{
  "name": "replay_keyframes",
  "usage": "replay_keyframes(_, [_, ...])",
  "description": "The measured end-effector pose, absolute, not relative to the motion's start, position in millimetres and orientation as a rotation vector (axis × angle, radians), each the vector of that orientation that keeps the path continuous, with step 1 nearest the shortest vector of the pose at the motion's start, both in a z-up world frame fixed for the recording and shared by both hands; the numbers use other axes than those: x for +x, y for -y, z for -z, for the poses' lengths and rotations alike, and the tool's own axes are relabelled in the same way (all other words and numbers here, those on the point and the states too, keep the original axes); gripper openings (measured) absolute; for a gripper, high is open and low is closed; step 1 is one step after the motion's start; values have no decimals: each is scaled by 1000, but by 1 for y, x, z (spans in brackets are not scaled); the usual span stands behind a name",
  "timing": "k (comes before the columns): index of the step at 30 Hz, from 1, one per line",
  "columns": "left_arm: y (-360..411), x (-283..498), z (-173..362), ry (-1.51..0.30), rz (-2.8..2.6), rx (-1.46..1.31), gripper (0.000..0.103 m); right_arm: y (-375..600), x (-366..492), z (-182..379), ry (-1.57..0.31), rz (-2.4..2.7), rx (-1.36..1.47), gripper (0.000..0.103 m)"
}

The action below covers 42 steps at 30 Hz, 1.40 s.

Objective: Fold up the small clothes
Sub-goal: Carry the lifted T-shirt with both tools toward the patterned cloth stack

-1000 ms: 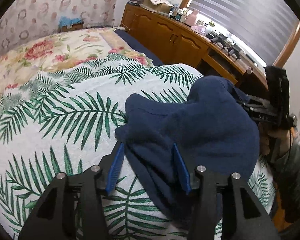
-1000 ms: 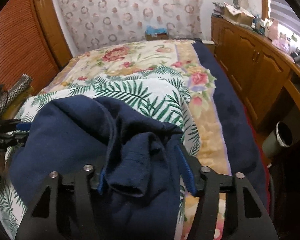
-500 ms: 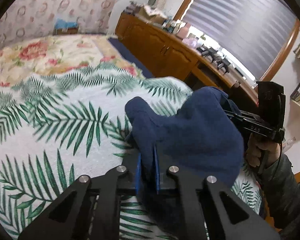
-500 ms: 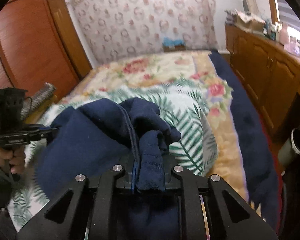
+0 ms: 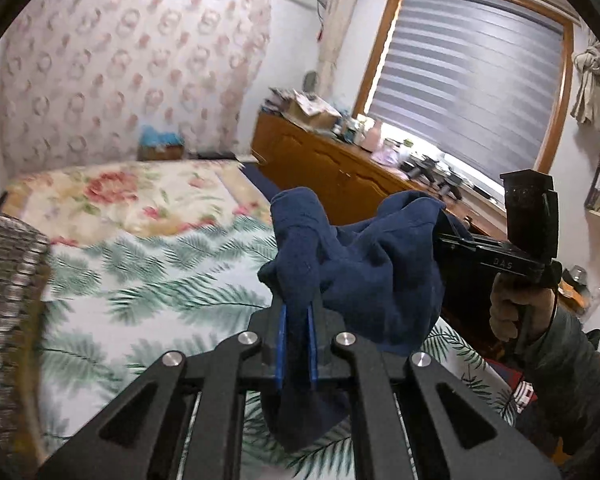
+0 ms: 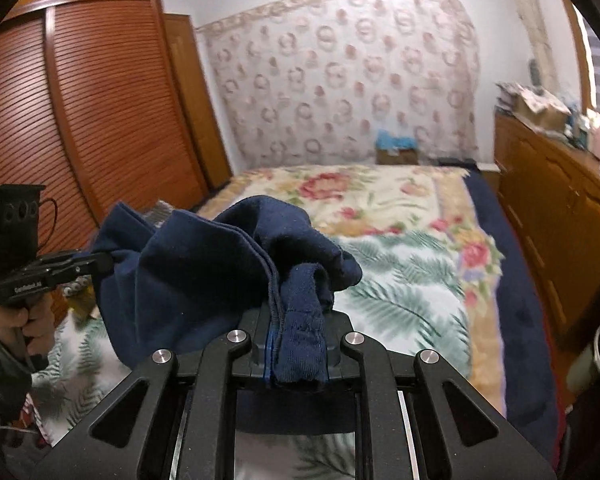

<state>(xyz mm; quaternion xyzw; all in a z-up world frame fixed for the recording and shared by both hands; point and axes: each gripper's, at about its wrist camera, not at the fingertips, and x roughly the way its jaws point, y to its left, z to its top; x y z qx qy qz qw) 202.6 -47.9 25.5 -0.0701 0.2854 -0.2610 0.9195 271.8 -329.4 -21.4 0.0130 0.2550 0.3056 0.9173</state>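
A small navy blue garment [image 5: 376, 264] hangs in the air above the bed, stretched between both grippers. My left gripper [image 5: 297, 344] is shut on one edge of it, blue pads pinching the cloth. My right gripper [image 6: 296, 354] is shut on a bunched hem of the navy garment [image 6: 204, 264] at the other end. In the left wrist view the right gripper [image 5: 452, 236] shows at the right, held by a hand [image 5: 516, 312]. In the right wrist view the left gripper [image 6: 96, 262] shows at the left, gripping the cloth.
Below lies a bed with a palm-leaf blanket [image 5: 148, 280] and a floral quilt [image 6: 360, 196]. A wooden dresser [image 5: 340, 172] with clutter runs along the window side. A slatted wardrobe [image 6: 60, 120] stands on the other side. A woven item [image 5: 8, 280] is at the left edge.
Both grippers went from open around the garment to shut on it, then rose, lifting the garment off the bed into the air.
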Motion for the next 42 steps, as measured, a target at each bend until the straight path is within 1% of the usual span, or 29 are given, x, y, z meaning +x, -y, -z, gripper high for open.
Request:
replay_keyframes(14, [-83,151,-51,-426,310,-198,5,181,292,-36,-427,-837,-86,13])
replay_keyframes(20, [-141,142,-47,-377,205,-249,5,102,309,-56,-412,-922,-164,13])
replay_keyframes(25, [-180,136,-33,-342,134,-310,5,32,324,-66,-414,-974,-246,13])
replay_keyframes(29, [-207,135,-7,-349,68,-360,5,-27,338,-58,-426,-997,-335,13])
replay_keyframes(34, [-227,123,34,-384,-18,-415,5,-87,358,-26,-488,-1028,-376,13])
replay_keyframes(42, [-228,101,57,-365,-89,-456,5,-152,363,-15,-509,-1081,-415,14])
